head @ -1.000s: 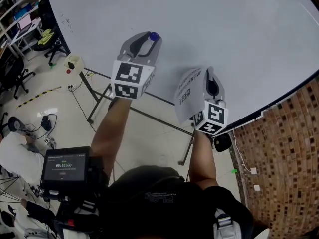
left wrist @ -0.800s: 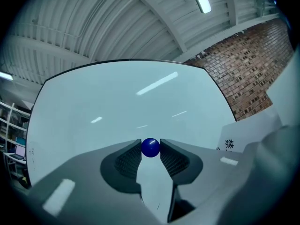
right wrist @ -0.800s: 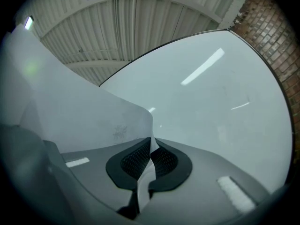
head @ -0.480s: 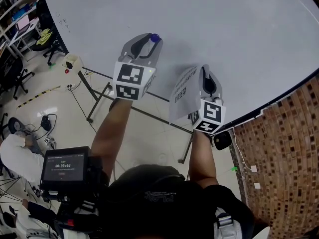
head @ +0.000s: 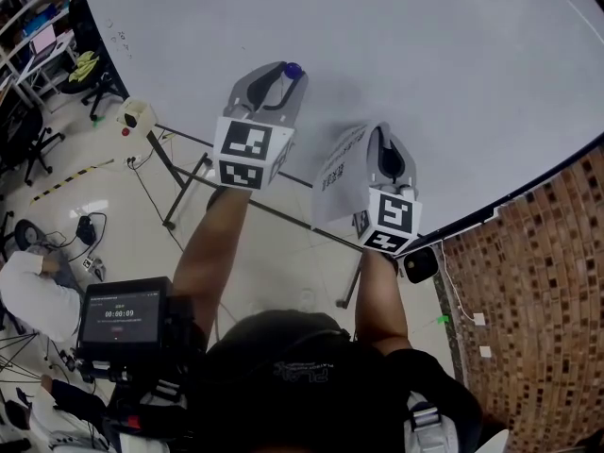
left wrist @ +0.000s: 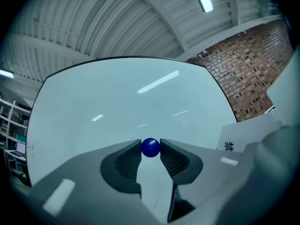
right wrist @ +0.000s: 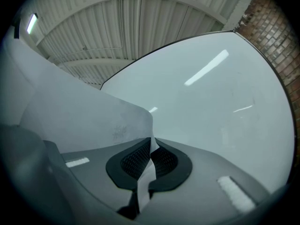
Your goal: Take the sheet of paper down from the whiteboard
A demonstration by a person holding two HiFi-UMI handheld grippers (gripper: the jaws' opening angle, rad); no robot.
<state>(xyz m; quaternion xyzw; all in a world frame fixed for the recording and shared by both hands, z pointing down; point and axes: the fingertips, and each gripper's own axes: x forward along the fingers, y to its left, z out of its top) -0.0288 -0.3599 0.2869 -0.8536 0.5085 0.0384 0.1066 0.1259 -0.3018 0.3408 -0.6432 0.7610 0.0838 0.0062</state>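
- Removal itself looks all but done; the sheet of paper [head: 340, 179] hangs in the right gripper [right wrist: 151, 147], whose jaws are pressed together on one edge of it; the sheet curls up and to the left of that gripper, with its printed face turned left in the head view
- Whiteboard [head: 396, 36] stands just beyond both grippers; in the right gripper view no part of the sheet seems to lie flat against it, so I judge the paper free of the board, though whether its far edge brushes the surface I cannot tell
- Left gripper [left wrist: 150, 150] pinches a small blue ball [left wrist: 150, 147] between its tips, close to the board and to the left of the sheet; very likely this is the magnet that pinned the paper
- Next move, as I judge it: draw the right gripper back toward the person, away from the board, with the pinch kept firm, since a thin sheet can slip or tear at the clamped edge; the ball may then go back on the board or be set aside; no place to lay the sheet shows in these views
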